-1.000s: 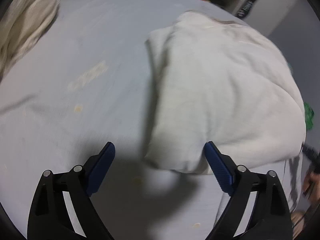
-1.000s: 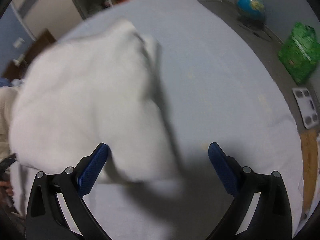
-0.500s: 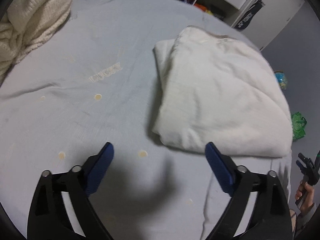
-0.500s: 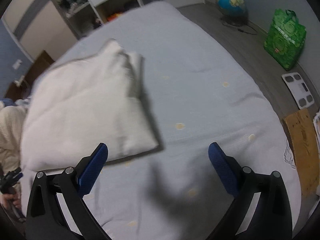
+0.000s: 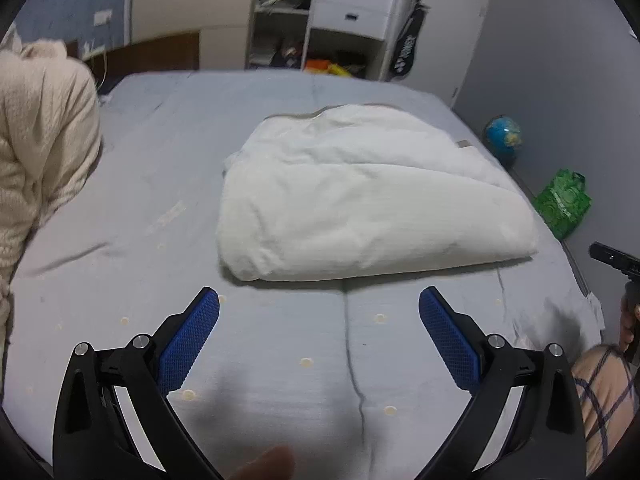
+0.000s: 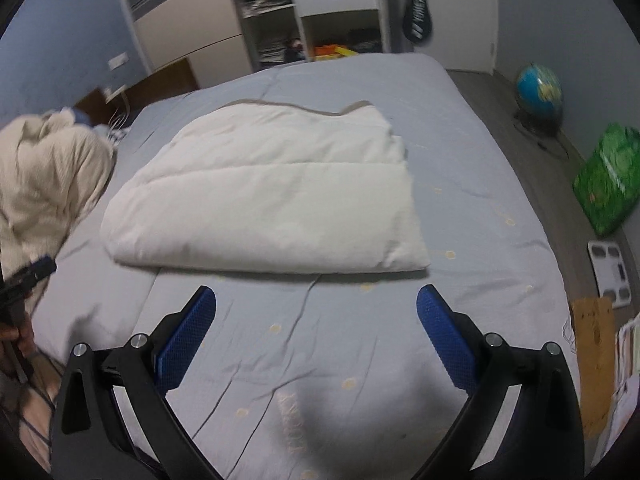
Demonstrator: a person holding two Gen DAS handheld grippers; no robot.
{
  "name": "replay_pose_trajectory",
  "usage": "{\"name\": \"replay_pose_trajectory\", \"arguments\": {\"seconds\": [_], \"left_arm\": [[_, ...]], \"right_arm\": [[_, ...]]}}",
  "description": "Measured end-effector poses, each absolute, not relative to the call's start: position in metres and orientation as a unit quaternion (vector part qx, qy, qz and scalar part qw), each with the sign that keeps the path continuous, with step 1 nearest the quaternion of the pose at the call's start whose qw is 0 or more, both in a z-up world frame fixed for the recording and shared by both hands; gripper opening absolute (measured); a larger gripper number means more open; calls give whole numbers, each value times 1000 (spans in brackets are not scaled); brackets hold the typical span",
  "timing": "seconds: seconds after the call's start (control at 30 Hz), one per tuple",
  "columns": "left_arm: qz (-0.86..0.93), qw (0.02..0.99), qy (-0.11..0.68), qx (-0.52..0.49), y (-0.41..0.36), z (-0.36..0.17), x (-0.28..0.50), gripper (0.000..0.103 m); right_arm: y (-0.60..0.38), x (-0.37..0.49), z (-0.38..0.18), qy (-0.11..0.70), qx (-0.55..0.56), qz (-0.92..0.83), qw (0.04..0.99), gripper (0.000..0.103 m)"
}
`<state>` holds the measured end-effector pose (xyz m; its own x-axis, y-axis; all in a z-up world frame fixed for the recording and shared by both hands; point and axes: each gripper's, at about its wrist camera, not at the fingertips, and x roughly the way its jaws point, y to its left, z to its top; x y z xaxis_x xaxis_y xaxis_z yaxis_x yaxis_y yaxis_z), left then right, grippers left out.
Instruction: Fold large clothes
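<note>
A white quilt lies folded into a thick rectangle in the middle of the grey-blue bed. The right wrist view shows the same folded quilt with its folded edge facing me. My left gripper hovers above bare sheet short of the quilt's near edge; its jaws are opening and nothing is between them. My right gripper is held the same way over the bed, open and empty, apart from the quilt.
A cream knitted blanket is heaped at the bed's left side. Shelves and drawers stand behind the bed. On the floor to the right are a globe, a green bag, a scale and cardboard.
Both grippers have pulled back and risen from the folded quilt, which now lies farther off and whole in view. The quilt itself has stayed put.
</note>
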<state>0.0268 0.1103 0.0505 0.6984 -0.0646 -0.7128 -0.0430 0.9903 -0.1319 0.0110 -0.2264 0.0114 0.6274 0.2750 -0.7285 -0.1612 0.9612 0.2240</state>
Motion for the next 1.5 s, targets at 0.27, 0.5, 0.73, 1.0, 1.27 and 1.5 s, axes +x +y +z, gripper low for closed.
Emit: {"name": "replay_pose_trajectory", "arguments": {"seconds": [0.27,0.5,0.73,1.0,1.27,1.5], "left_arm": [[7,931,360,-55,96,49,14,96],[15,932,356,-66,97,49,10,96],[18,934,345,-89,100,53,-4,96],[22,933,350,-74,96,51,-3,97],[23,934,352,-56,88,49,-4,97],[22,935,350,-54,88,50,-5,97]], "right_arm": [[-202,-13,23,366,37,129,921,95],[-194,-26,27,343,27,113,932,95],[-196,-27,26,348,38,117,929,95],[-197,-24,23,353,42,121,927,95],[-198,-21,20,357,47,125,924,95],[-197,-21,20,356,42,125,925,95]]}}
